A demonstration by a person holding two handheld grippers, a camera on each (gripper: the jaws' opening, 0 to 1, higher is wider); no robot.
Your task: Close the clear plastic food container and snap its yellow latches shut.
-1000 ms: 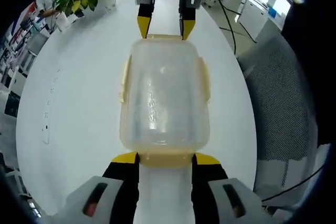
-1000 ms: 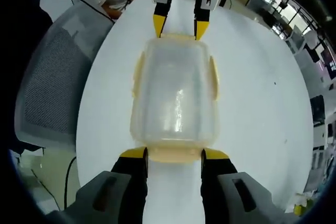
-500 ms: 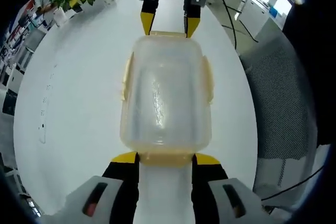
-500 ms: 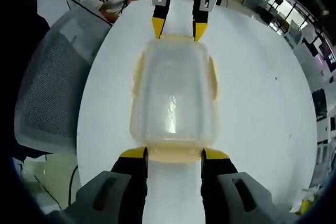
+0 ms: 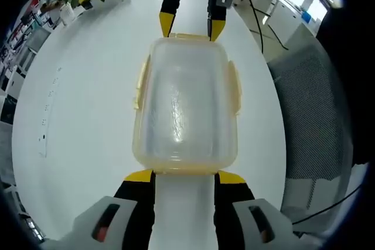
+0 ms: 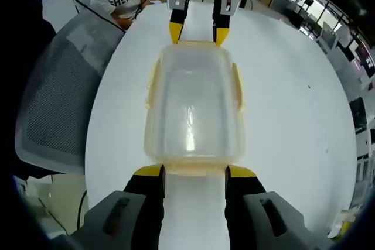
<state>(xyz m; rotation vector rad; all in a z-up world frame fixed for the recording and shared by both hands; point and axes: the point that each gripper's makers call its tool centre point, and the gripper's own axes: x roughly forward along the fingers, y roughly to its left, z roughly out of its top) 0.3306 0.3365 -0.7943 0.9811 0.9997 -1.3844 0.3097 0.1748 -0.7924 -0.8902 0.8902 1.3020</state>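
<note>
Lid sits on clear box, mid white counter. My left claw and right claw both wide, one at each short end, straddling end latches. Side latches look loose. Snapping left, I think.

My left gripper is rising from the bottom centre of the left gripper view, its two yellow-tipped jaws standing spread apart. My right gripper is doing likewise at the bottom centre of the right gripper view, jaws held wide. Each is also showing at the top centre of the other's view, pointing back toward me with its yellow tips parted and facing down the frame.
</note>
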